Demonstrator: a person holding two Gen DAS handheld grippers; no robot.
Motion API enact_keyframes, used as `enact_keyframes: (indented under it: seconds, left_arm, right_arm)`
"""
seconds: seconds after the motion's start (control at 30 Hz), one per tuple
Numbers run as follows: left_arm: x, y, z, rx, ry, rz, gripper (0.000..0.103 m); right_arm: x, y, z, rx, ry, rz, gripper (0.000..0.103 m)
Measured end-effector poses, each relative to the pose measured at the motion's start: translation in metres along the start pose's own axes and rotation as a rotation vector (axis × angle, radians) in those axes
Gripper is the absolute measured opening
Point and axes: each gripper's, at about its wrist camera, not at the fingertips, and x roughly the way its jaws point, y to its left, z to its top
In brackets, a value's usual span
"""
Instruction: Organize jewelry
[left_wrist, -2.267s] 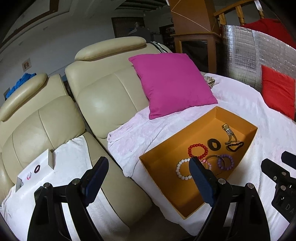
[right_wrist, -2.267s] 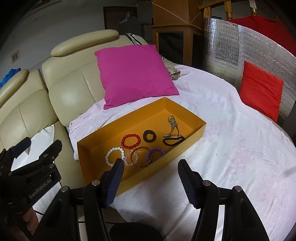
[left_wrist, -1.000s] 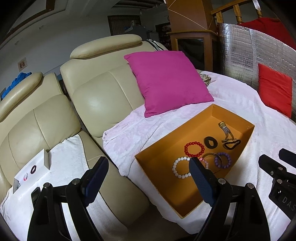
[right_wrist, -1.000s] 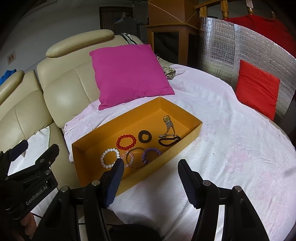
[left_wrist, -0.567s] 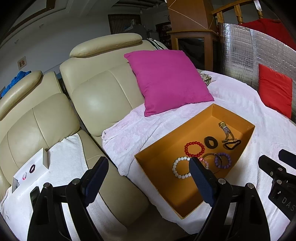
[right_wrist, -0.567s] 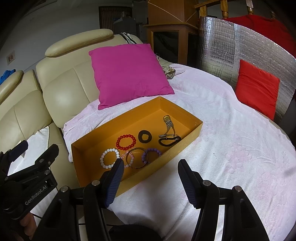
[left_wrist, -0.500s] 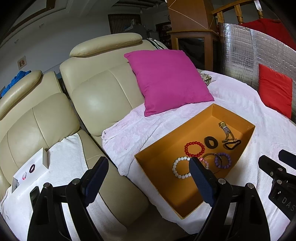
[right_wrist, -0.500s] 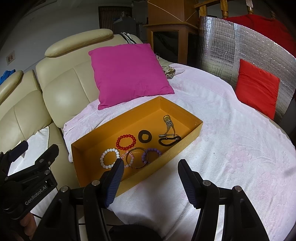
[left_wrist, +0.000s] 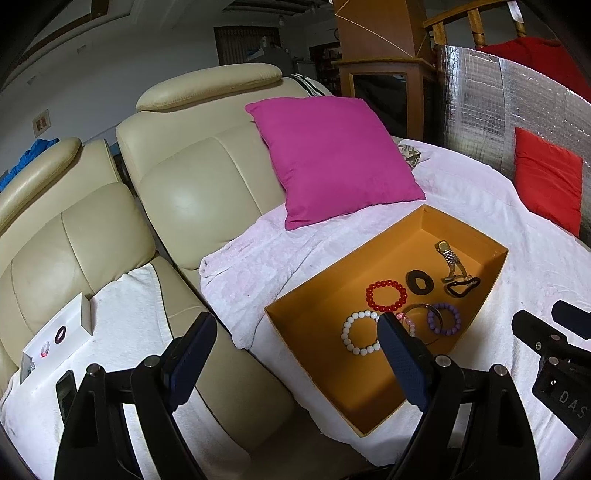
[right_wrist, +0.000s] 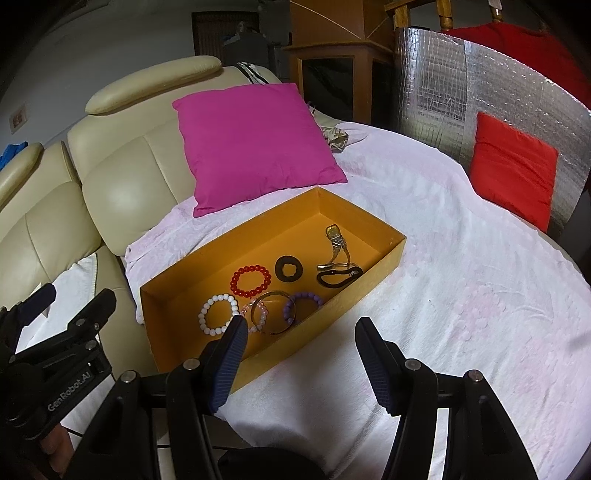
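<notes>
An orange box (left_wrist: 317, 295) (right_wrist: 192, 266) lies on a pale pink cloth. Inside it are a red bead bracelet (left_wrist: 386, 295) (right_wrist: 250, 282), a white bead bracelet (left_wrist: 360, 332) (right_wrist: 218, 314), a purple bead bracelet (left_wrist: 443, 318) (right_wrist: 301, 301), a metal bangle (right_wrist: 272, 312), a black ring (left_wrist: 419, 282) (right_wrist: 288, 268), a gold watch (left_wrist: 447, 253) (right_wrist: 334, 240) and a black clip (right_wrist: 338, 277). My left gripper (left_wrist: 295, 350) hangs open near the box's left corner, holding nothing. My right gripper (right_wrist: 301, 350) stands open over the box's near wall, also with nothing between its fingers.
A white card box (left_wrist: 55, 336) with small rings sits on a towel on the cream sofa seat (left_wrist: 92, 240) at left. A magenta cushion (left_wrist: 332, 158) leans behind the orange box, a red cushion (right_wrist: 513, 166) against a silver foil panel at right.
None over the last second. Since the oldest frames both views have shifted slightly, with the box a little further left and higher in each.
</notes>
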Motion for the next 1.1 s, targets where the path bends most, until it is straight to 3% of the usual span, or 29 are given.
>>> enact_keyframes:
  seconds: [1.1]
  left_arm:
    - [0.027,-0.003,0.004,-0.016,0.032,-0.020,0.089]
  right_arm:
    - [0.022,0.002,0.006,0.014,0.019,-0.009,0.065]
